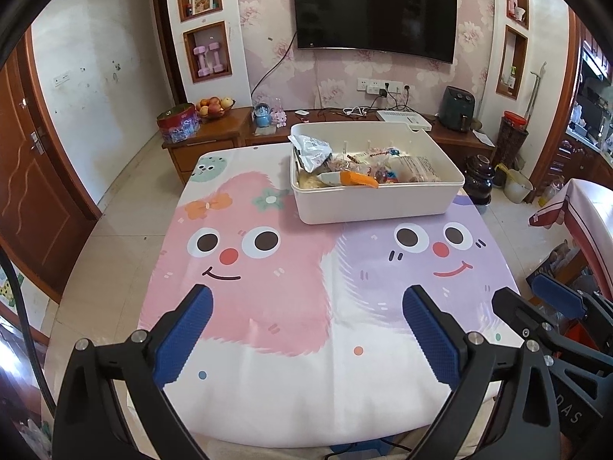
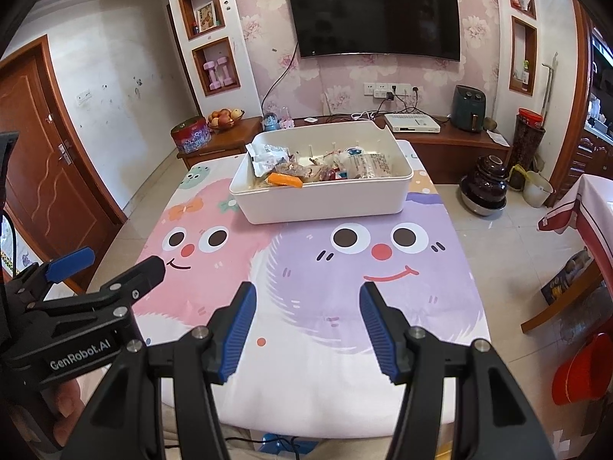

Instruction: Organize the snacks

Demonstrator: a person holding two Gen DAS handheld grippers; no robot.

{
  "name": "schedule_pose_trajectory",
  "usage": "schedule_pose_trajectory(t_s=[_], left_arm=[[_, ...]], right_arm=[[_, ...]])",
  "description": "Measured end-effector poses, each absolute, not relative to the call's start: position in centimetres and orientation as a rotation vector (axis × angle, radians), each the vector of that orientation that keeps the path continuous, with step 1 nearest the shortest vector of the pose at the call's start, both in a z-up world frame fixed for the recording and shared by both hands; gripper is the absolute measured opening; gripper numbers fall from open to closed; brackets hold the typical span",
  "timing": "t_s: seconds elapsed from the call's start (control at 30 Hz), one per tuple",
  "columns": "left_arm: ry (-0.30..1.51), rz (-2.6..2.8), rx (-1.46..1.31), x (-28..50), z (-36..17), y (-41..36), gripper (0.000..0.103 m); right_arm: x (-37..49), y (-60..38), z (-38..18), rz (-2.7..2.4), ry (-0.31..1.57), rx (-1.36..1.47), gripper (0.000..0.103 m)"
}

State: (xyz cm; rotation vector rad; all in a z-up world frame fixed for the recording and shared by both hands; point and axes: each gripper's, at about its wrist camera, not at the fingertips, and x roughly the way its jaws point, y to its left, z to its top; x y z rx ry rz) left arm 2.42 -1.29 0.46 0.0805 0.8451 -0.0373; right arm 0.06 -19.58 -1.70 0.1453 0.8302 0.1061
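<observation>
We see a living room with a cartoon tablecloth point(image 1: 245, 306) filling the frame's middle. Our left gripper point(image 1: 306, 329) at lower centre is spread, empty. Upper right of centre sits the box point(image 1: 375, 203) holding snacks point(image 1: 345, 168). Our right gripper point(image 2: 308, 326) gapes, empty.

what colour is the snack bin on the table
White, or off-white, bin; the right wrist view shows it best.
</observation>
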Motion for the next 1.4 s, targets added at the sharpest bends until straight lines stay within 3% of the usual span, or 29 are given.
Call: schedule_pose_trajectory(t_s=[1.4], left_arm=[[0.880,-0.057,0.082,3.1,-0.7,-1.8,0.099]], right_arm=[[1.1,-19.3,-2.8,0.108,0.848,0.152,0.057]])
